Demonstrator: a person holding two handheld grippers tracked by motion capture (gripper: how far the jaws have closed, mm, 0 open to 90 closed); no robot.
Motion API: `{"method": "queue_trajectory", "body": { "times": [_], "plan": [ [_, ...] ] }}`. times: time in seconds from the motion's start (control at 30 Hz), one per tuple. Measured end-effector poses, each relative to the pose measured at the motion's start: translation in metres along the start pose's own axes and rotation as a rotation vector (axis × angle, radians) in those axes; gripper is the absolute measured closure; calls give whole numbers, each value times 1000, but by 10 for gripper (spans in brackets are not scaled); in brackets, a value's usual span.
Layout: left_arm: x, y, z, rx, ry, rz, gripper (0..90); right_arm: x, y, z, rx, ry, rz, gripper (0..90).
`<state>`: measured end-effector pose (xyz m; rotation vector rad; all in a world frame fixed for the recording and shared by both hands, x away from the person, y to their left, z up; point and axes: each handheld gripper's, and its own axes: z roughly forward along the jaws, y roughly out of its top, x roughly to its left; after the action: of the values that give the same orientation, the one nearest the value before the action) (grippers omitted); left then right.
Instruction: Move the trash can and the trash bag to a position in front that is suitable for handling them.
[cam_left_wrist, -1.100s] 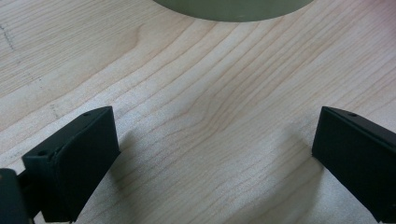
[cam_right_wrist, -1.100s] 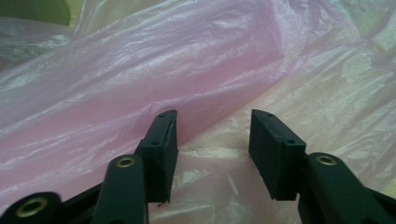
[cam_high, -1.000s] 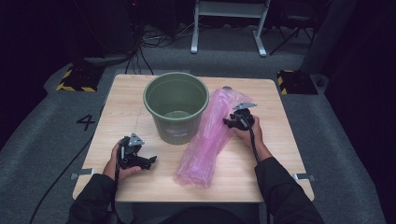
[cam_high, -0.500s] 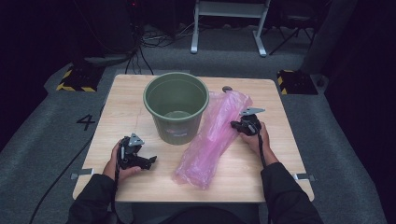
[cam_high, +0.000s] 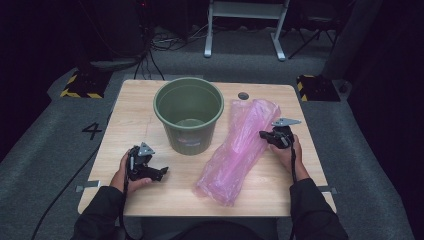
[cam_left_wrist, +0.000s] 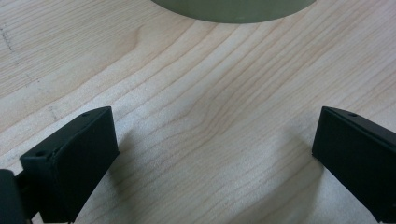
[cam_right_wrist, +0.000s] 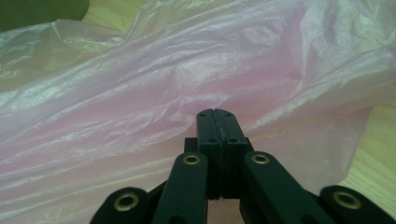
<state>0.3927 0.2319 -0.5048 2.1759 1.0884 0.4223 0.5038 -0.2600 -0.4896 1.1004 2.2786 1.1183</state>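
Observation:
A long pink plastic bag (cam_high: 235, 155) lies slantwise on the wooden table (cam_high: 135, 110), right of an upright green bucket (cam_high: 188, 117). My right gripper (cam_high: 264, 134) sits at the bag's upper right edge. In the right gripper view its jaws (cam_right_wrist: 216, 114) are pressed together, with creases in the pink film (cam_right_wrist: 140, 84) running to their tip, so they pinch the bag. My left gripper (cam_high: 161, 172) rests low over the table near the front left, open and holding nothing. In the left gripper view, bare wood lies between its wide jaws (cam_left_wrist: 215, 158), with the bucket's base (cam_left_wrist: 233, 9) ahead.
A small dark round hole (cam_high: 243, 95) sits in the table behind the bag. The bucket looks empty inside. Beyond the table's far edge are cables and a metal stand's legs (cam_high: 245, 30) on grey floor.
The right gripper has moved right and toward the person, and the bag's upper end has shifted right with it. The left gripper has stayed still.

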Motion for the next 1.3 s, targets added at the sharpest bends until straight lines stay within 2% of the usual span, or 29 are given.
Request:
{"method": "queue_trajectory", "body": {
  "times": [0.07,0.13,0.17,0.2,0.23,0.37,0.4,0.43,0.47,0.5,0.53,0.57,0.6,0.63,0.67,0.73,0.77,0.87,0.9,1.07,1.1,1.2,1.23,1.3],
  "plan": [
    [0,2,1,1,-9,5,1,-1,-1,-1,8,-5,-6,900],
    [2,7,5,9,-28,32,3,-3,-5,-3,23,-11,-4,894],
    [4,10,9,2,-53,52,2,-5,-6,-5,20,-18,0,871],
    [4,10,9,2,-53,52,0,-5,-6,-5,20,-18,0,871],
    [7,13,11,6,-69,74,0,-6,-7,-6,13,-19,2,854],
    [15,22,20,3,-96,101,0,-7,-5,-9,-11,-30,2,801],
    [15,24,23,-1,-102,105,1,-6,-5,-9,-14,-36,-2,738],
    [16,28,26,-6,-101,125,0,-5,-4,-9,-20,-65,0,563],
    [16,28,26,-6,-101,125,1,-5,-4,-9,-20,-65,0,563],
    [15,33,30,-10,-103,136,1,-3,-2,-9,-28,-98,26,398],
    [15,33,30,-10,-103,136,1,-3,-2,-9,-28,-98,26,398],
    [15,36,33,-10,-107,125,1,-2,1,-10,-50,-84,55,300],
    [15,39,36,0,-116,120,1,-2,1,-10,-50,-84,55,300],
    [15,40,38,0,-125,116,1,-1,2,-11,-59,-100,64,268],
    [15,45,42,6,-123,131,2,1,5,-11,-62,-115,66,209],
    [15,48,43,5,-121,132,2,1,5,-10,-57,-115,66,194],
    [14,51,47,4,-127,139,3,2,4,-5,-40,-110,84,190],
    [13,55,50,2,-131,147,9,1,2,0,-13,-117,96,172],
    [11,58,53,1,-142,156,9,1,1,5,22,-107,96,170],
    [4,66,61,2,-156,173,9,-2,-2,12,70,-80,120,196],
    [0,70,64,6,-167,186,8,-2,-3,14,85,-92,113,198],
    [-4,74,68,3,-165,188,4,0,-2,15,92,-104,107,202],
    [-9,78,71,1,-167,195,4,2,-2,15,100,-123,94,220],
    [-12,79,73,4,-174,192,4,2,-1,15,98,-120,95,240]
  ]
}}
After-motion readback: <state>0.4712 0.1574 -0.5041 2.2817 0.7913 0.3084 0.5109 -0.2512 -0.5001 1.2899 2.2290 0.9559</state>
